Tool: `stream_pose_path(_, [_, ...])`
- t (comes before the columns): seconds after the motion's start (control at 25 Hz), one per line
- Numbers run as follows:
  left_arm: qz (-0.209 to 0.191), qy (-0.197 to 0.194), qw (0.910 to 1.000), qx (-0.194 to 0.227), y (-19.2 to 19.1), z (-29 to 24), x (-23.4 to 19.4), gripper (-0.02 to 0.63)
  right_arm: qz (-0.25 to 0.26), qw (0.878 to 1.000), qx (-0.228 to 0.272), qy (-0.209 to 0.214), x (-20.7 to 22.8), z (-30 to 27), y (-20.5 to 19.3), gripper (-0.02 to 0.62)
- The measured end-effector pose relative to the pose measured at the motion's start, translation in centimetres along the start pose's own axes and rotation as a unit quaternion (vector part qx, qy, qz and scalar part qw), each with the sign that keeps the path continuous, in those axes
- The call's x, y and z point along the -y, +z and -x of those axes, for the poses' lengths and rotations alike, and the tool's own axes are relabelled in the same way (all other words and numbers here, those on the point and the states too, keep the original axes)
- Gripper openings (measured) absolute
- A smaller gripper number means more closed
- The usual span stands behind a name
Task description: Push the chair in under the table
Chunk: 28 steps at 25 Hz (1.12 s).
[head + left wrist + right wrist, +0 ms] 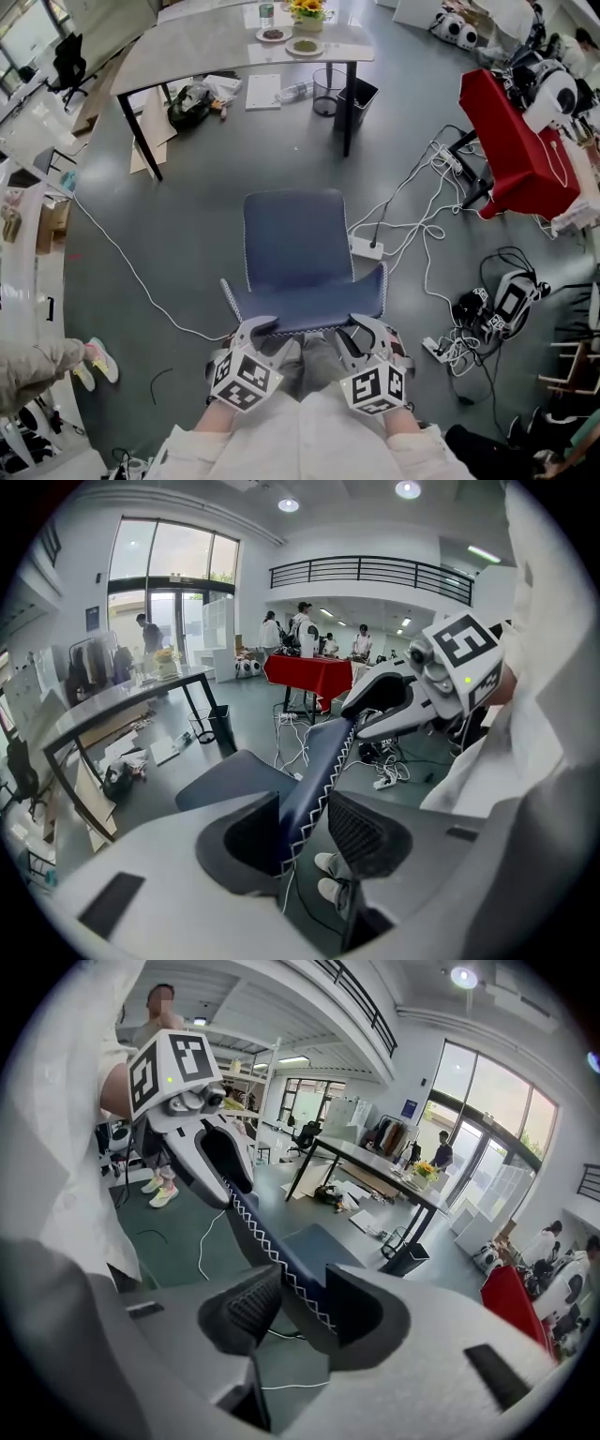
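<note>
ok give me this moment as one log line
left gripper: shut on chair backrest top | right gripper: shut on chair backrest top | chair: apart from table, not yet under

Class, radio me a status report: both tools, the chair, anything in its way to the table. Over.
Left tool, right tool shut on chair backrest. Chair short of table, facing it. Bins under table; white cable on floor, left.

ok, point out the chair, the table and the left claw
chair [295, 253], head view, seat.
table [211, 49], head view, bare top.
left claw [305, 829], left gripper view, midway between fingertips.
</note>
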<state>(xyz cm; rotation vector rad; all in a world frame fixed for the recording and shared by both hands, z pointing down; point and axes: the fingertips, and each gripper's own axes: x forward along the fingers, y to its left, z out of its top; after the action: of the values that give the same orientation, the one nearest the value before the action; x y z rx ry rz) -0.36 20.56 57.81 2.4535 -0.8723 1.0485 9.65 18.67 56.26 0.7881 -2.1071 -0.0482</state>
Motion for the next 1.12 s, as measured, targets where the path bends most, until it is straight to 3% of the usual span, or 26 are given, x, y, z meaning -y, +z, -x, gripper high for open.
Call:
stream_pose_path(0.68, [-0.014, -0.003, 0.9999, 0.003, 0.3, -0.1, -1.3, 0.167, 0.001, 1.0, 0.014, -0.009, 0.4, -0.9, 0.7, 0.123])
stream_pose_path(1.12, [-0.006, 0.009, 0.9999, 0.009, 3.8, -3.1, -4.9, 0.166, 0.004, 1.0, 0.014, -0.012, 6.0, -3.8, 1.4, 0.126])
